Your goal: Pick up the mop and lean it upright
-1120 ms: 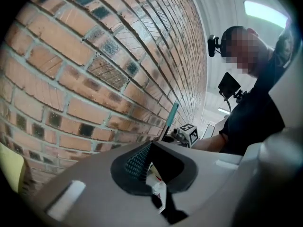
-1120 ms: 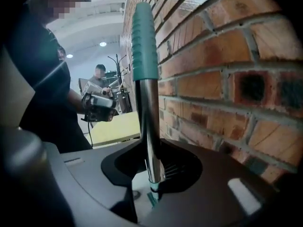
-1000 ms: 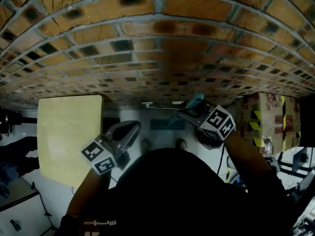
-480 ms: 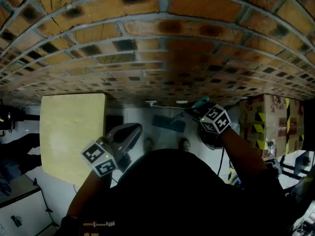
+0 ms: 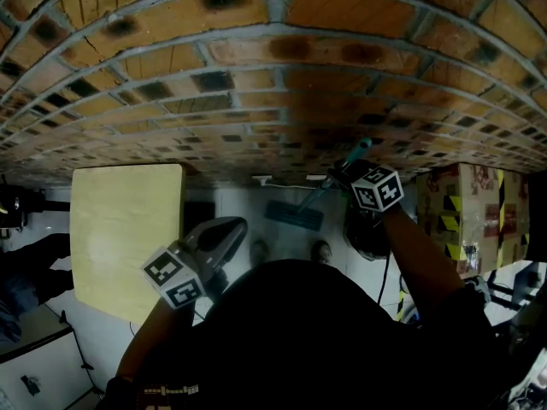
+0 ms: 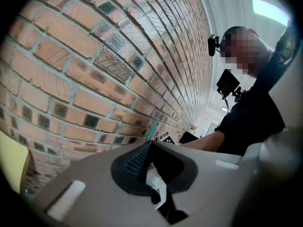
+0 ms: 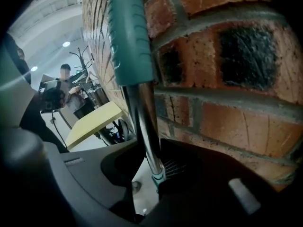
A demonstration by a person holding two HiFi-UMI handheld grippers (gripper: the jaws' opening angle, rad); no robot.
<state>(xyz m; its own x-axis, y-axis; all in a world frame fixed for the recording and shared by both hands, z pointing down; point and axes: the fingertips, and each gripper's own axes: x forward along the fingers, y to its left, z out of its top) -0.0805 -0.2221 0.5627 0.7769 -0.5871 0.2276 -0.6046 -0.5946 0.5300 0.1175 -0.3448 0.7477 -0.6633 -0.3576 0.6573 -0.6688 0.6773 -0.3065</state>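
Observation:
The mop stands tilted against the brick wall [image 5: 273, 75]. Its flat blue head [image 5: 295, 215] rests on the pale floor and its teal grip [image 5: 358, 150] points up at the bricks. My right gripper [image 5: 340, 176] is shut on the pole just below that grip. In the right gripper view the metal pole [image 7: 144, 122] runs between the jaws, with the teal grip [image 7: 129, 32] above them against the wall. My left gripper [image 5: 224, 231] hangs lower left, shut and holding nothing. Its teal pad [image 6: 136, 161] shows in the left gripper view, which looks along the wall.
A pale yellow tabletop [image 5: 126, 237] stands at the left by the wall. A cardboard box [image 5: 466, 207] with yellow-black tape is at the right. Near the mop head lie a dark round thing [image 5: 363, 237] and my shoes [image 5: 320, 250]. A person [image 7: 66, 74] stands far off.
My right gripper has carried the mop handle further toward the brick wall and rolled, so the pole stands steeper. The mop head stayed on the floor. The left gripper has not moved.

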